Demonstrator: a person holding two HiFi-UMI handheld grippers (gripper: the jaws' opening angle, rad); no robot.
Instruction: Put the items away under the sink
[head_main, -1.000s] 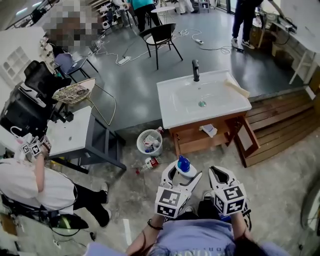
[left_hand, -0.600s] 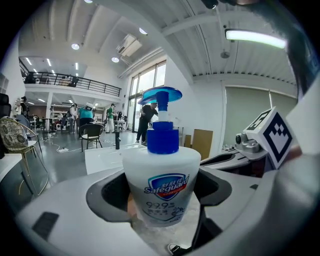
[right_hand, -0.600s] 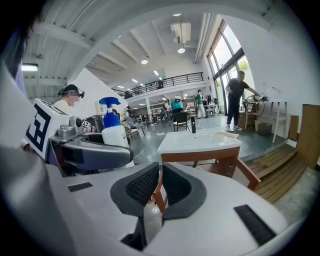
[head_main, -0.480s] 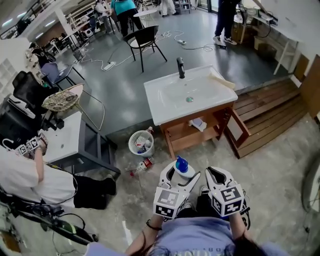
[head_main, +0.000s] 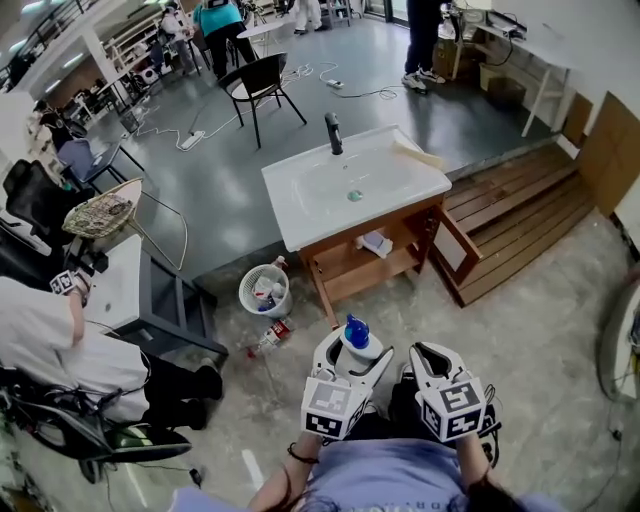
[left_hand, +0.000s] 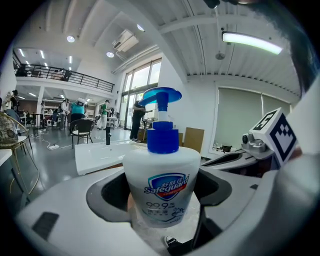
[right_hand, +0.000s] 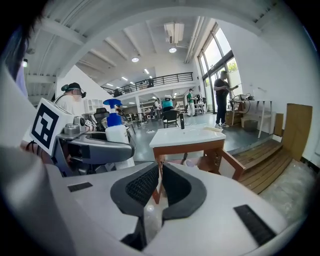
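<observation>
Left gripper (head_main: 357, 347) clamps the white, blue-capped pump soap bottle (left_hand: 161, 185) upright, right gripper (right_hand: 160, 182) nearly closed and empty, wooden under-sink cabinet (head_main: 352, 272) well ahead, and that rounded body could slip or tilt in transit.

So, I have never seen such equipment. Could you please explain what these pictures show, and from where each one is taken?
There is no robot here: a person holds a hand-held gripper in each hand. One picture comes from a camera on the person's head, looking down. The other two come from cameras riding on the grippers. The left hand-held gripper clamps a white soap bottle with a blue pump. The right hand-held gripper holds nothing; its jaws are nearly together. Ahead stands a white sink on a wooden cabinet with its door open.
</observation>
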